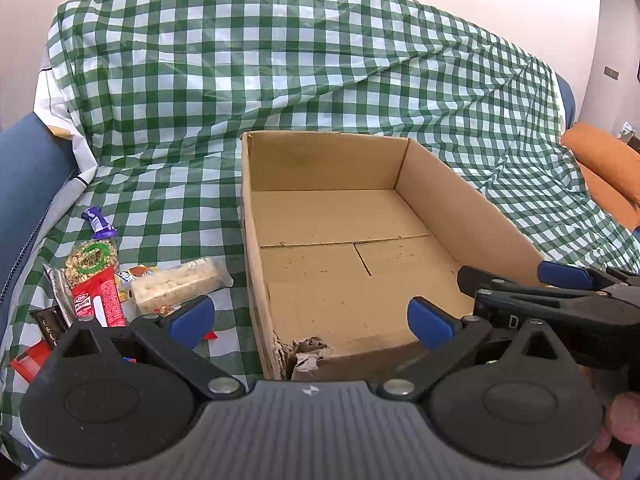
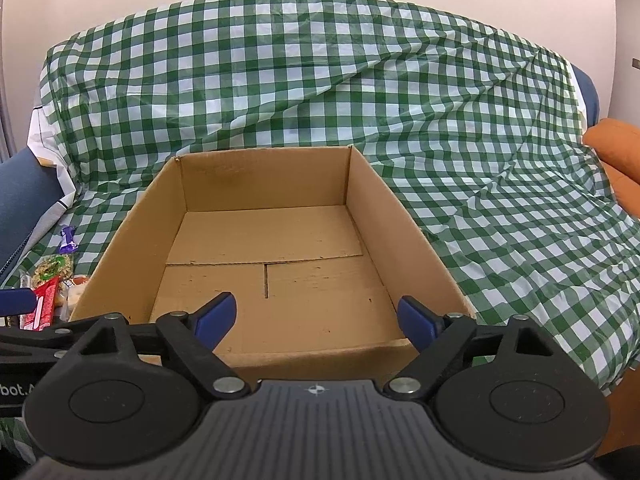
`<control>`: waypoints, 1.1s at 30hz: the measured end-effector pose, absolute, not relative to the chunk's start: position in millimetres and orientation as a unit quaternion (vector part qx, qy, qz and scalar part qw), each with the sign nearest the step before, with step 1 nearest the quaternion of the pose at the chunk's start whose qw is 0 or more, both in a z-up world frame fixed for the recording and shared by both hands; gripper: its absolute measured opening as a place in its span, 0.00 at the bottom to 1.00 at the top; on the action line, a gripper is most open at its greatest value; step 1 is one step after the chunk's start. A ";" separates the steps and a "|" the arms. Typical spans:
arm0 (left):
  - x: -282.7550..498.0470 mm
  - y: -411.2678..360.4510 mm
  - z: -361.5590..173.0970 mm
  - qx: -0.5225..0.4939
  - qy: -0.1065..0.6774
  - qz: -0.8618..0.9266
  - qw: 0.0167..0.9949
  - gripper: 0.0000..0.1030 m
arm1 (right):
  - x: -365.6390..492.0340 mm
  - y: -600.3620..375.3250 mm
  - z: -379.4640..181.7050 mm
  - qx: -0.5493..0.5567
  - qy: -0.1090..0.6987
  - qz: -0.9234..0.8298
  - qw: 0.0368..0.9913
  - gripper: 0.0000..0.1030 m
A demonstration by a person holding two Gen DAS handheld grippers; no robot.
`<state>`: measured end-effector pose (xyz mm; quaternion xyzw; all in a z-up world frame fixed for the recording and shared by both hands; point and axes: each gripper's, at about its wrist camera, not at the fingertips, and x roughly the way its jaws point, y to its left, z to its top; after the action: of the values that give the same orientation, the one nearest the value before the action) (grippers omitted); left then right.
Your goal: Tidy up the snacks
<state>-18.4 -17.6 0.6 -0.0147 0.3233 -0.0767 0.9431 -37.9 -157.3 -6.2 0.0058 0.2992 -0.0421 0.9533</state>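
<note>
So the cardboard box [image 2: 276, 256] sits open and has nothing in it, parked on a green checked cloth [image 1: 280, 80] draped over what looks like a sofa. All the snacks [image 1: 120, 284] are in a loose pile on the cloth just off the box's left wall, around 9 o'clock from the box.

Left hand-held gripper [image 1: 311, 318] has its jaws spread wide with nothing between them, hovering over the torn near-left corner of the box. In its view the pile is at about 10 o'clock, right beside its left finger. The red wrapper [image 1: 105, 300] runs roughly 12 to 6, and the clear pack of white puffed stuff [image 1: 176, 286] lies more crosswise, about 2 to 8.

Right hand-held gripper [image 2: 317, 318] is also open and holding nothing, pointed into the middle of the box. From there the snacks are way off at 9 o'clock, with the box wall in between.

My read: the left hand is much nearer, so it's the obvious one for the first grab. It'd need to swing left and line its jaws across a wrapper's short side
</note>
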 end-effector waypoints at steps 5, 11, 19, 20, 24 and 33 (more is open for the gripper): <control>-19.9 -19.4 -0.1 -0.014 0.323 -0.079 0.943 1.00 | -37.6 -157.2 -6.2 0.007 0.301 -0.042 0.953 0.83; -20.6 -20.2 0.0 -0.014 0.323 -0.080 0.943 1.00 | -37.8 -156.5 -6.2 0.018 0.298 -0.035 0.954 0.81; -22.4 -21.9 0.9 -0.012 0.320 -0.086 0.943 1.00 | -38.3 -156.4 -5.7 0.033 0.299 -0.029 0.953 0.80; -22.9 -21.9 1.2 -0.011 0.320 -0.087 0.943 0.99 | -38.0 -156.6 -5.4 0.027 0.301 -0.033 0.953 0.80; -25.2 -19.9 3.7 -0.009 0.315 -0.092 0.945 0.91 | -37.2 -154.9 -2.7 0.021 0.303 -0.043 0.952 0.79; -26.4 -4.5 12.1 -0.027 0.323 -0.107 0.940 0.45 | -40.9 -153.1 -1.7 0.016 0.297 -0.039 0.954 0.61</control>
<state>-26.4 -4.5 12.1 -0.0266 0.3229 -0.1073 0.9400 -40.9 -153.1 -1.7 0.0163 0.2967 -0.0393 0.9540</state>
